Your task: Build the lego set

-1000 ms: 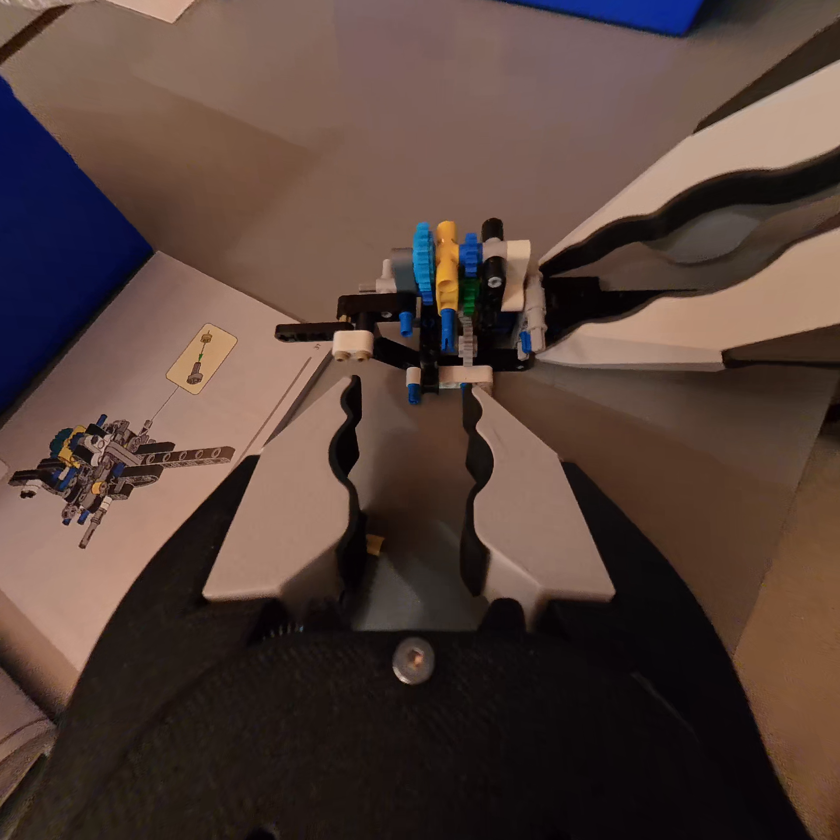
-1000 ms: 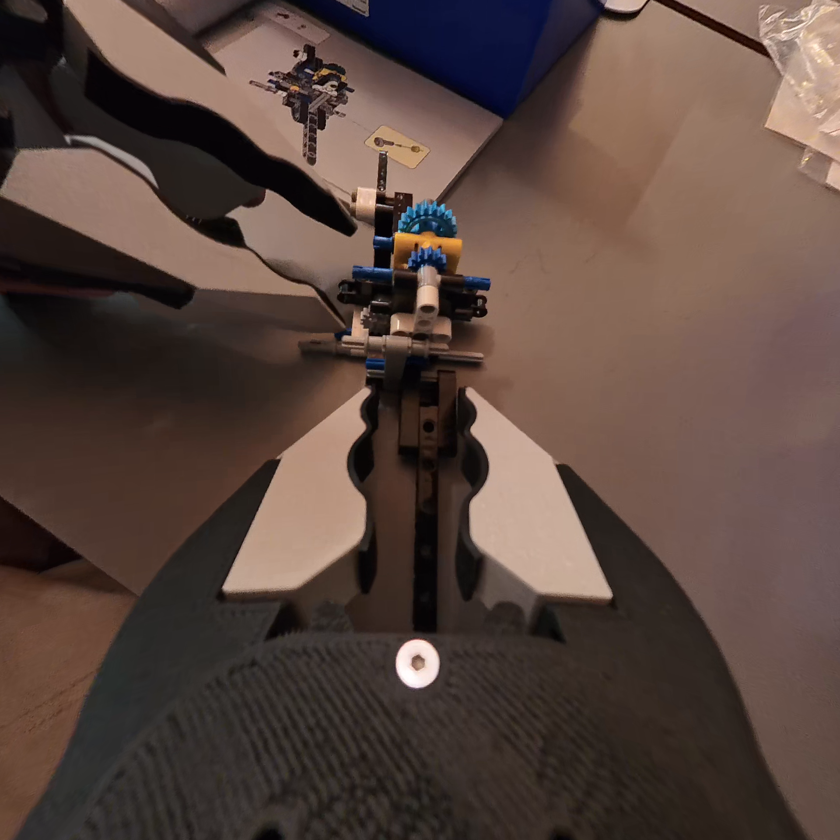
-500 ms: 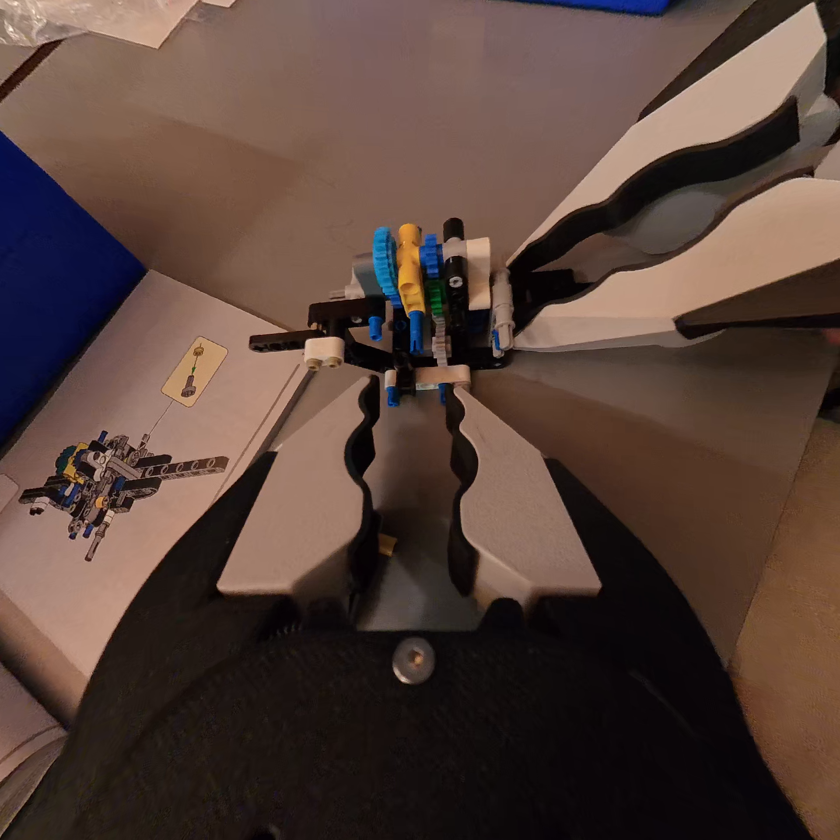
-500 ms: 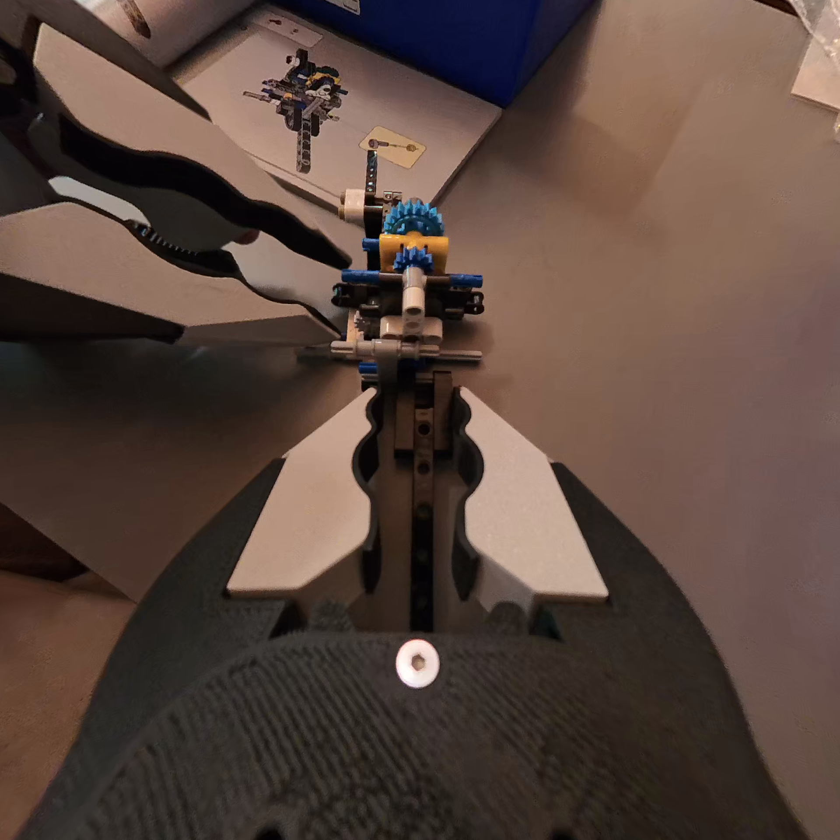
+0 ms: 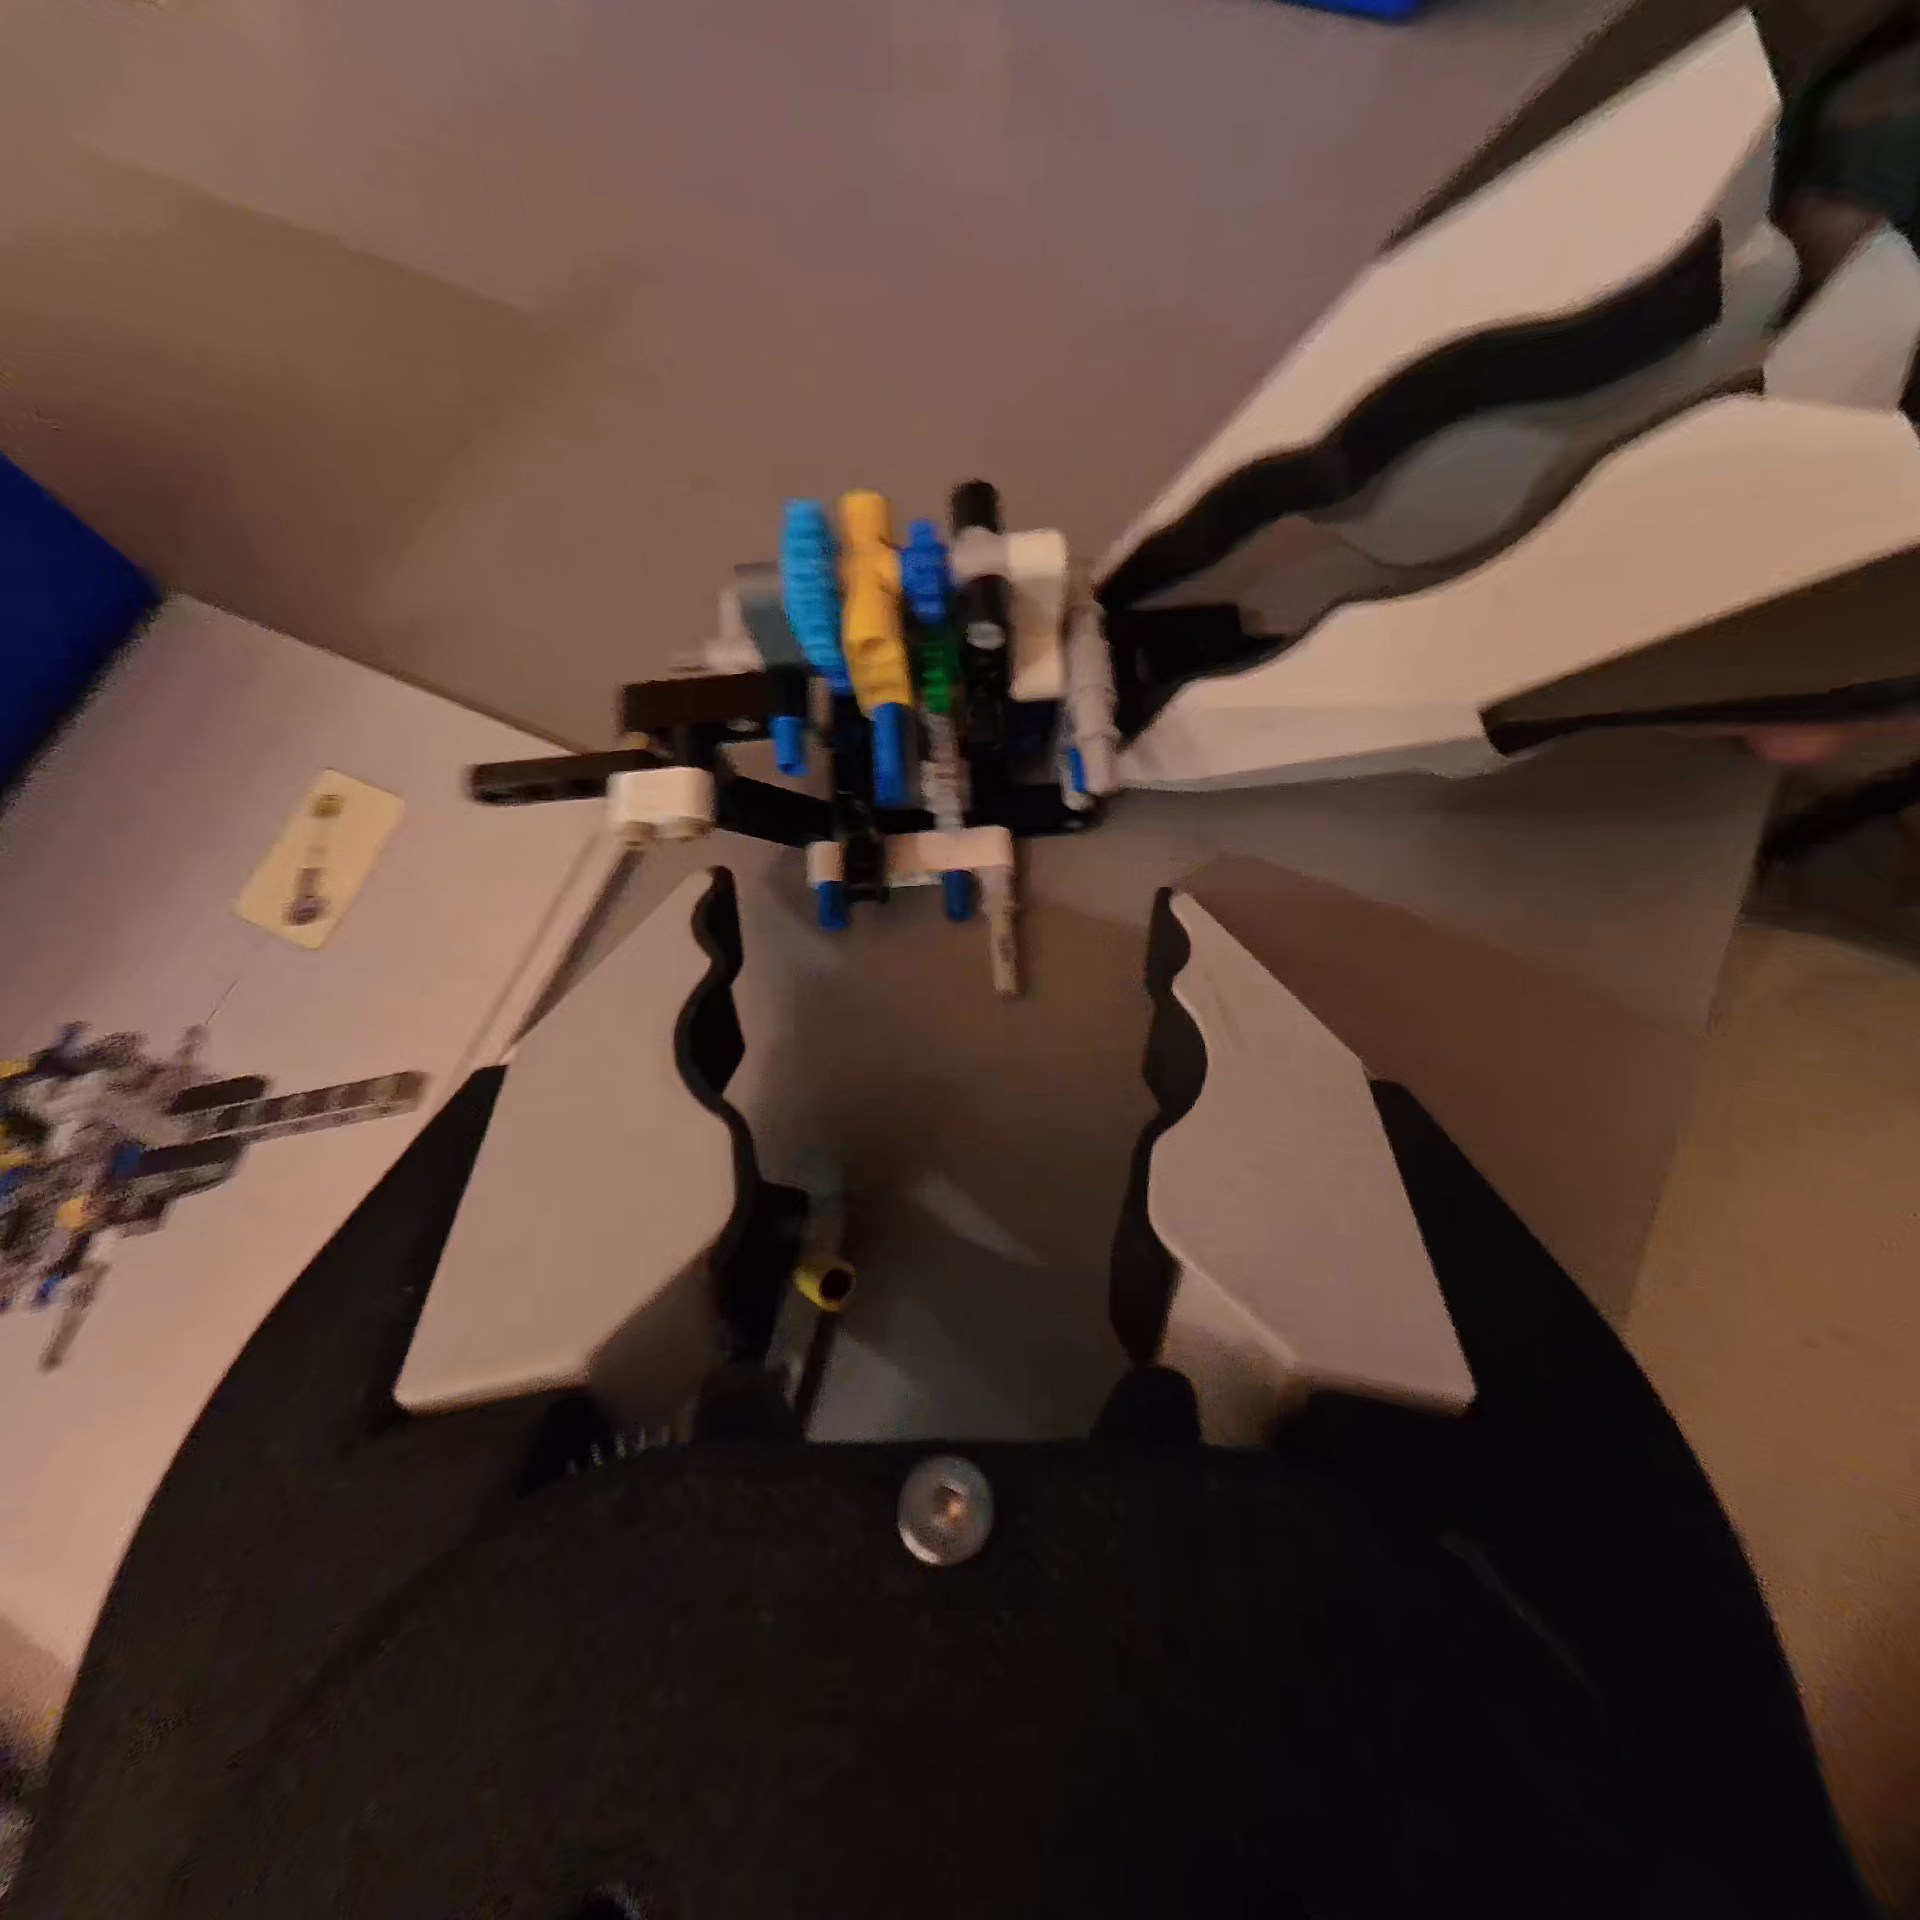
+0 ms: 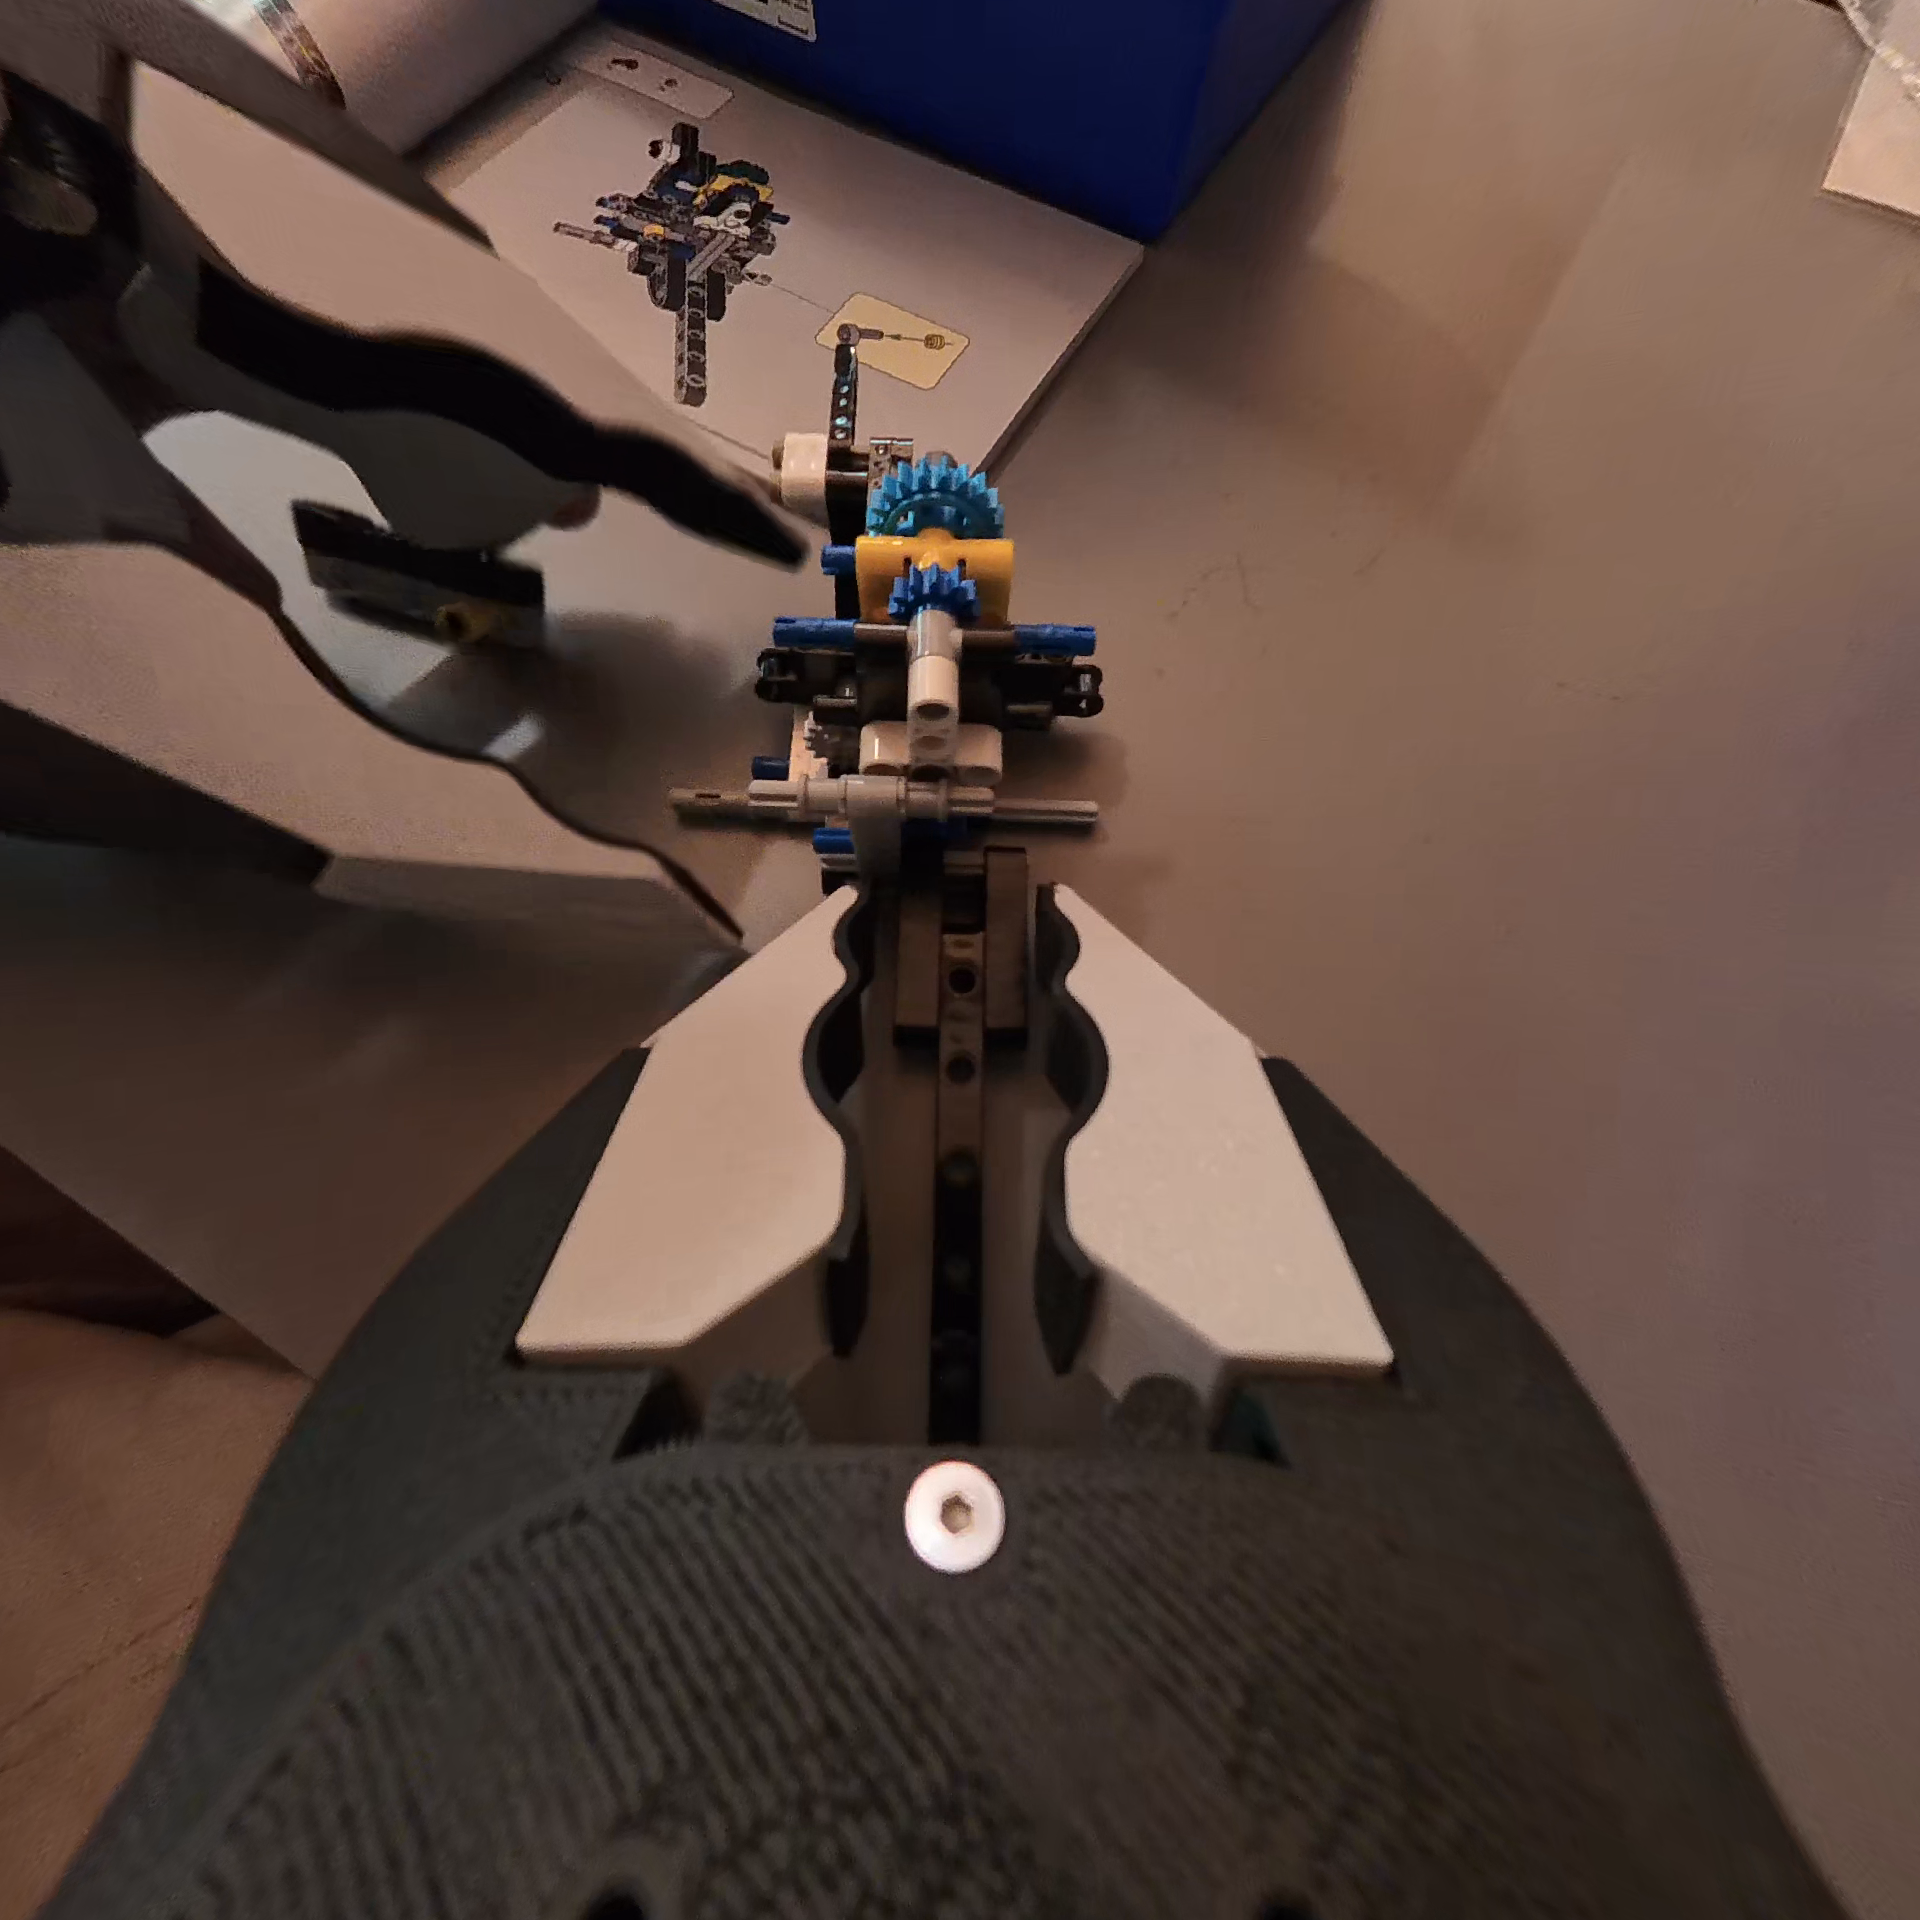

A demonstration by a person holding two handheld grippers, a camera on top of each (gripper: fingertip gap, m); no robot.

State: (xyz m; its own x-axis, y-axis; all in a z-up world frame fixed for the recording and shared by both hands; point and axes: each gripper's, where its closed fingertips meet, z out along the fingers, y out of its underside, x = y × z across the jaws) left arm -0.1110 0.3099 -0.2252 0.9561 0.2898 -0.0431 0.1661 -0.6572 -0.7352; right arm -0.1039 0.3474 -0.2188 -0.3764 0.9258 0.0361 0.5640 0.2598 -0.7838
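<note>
The part-built Lego assembly (image 5: 894,675), with blue gears, a yellow block and black beams, stands on the grey table (image 5: 935,260). My right gripper (image 6: 948,904) is shut on its long black beam (image 6: 956,1039) and holds it from the right side in the left wrist view (image 5: 1117,675). My left gripper (image 5: 940,899) is open wide just in front of the assembly, touching nothing. A small black piece with a yellow pin (image 5: 826,1283) sits deep between its fingers, against the left one. It also shows in the right wrist view (image 6: 416,582). A grey axle (image 6: 883,810) crosses the assembly.
The open instruction booklet (image 5: 260,935) lies left of the assembly, and shows in the right wrist view (image 6: 831,260) too. A blue box (image 6: 987,94) stands behind it. Clear plastic bags (image 6: 1881,156) lie at the far right. The table's edge (image 5: 1662,1143) runs close on the right.
My left gripper has opened wide from a narrow gap by the assembly's white front piece. The right gripper keeps its hold on the black beam.
</note>
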